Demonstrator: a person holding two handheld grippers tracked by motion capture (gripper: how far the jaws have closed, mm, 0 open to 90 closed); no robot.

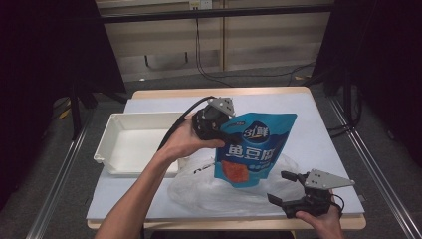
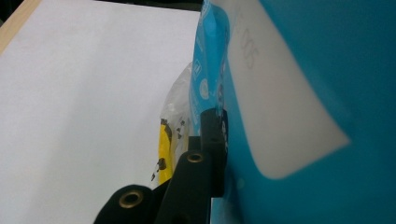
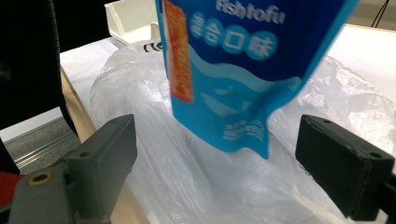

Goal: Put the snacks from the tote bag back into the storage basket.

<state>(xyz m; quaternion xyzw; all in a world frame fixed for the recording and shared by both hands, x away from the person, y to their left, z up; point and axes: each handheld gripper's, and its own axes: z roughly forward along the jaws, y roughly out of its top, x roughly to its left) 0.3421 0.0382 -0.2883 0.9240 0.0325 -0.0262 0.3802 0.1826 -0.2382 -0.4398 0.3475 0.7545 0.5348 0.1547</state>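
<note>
Blue fish tofu pouch (image 1: 254,149) is pinched at its upper left edge by the left gripper (image 1: 226,135), jaws pressed tight on it, and held in the air above the clear plastic bag (image 1: 209,191). Right gripper (image 1: 287,188) is spread wide, nothing between jaws, bag just ahead of it. Pouch judged lifted out of bag, or not yet bagged; white tray (image 1: 112,144), on far side of left gripper, looks empty, so placing is judged left to do.

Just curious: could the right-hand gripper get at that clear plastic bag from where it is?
Probably yes. The right gripper stands open right beside the clear plastic bag, with nothing between them; the blue pouch hangs above, held by the left gripper.
</note>
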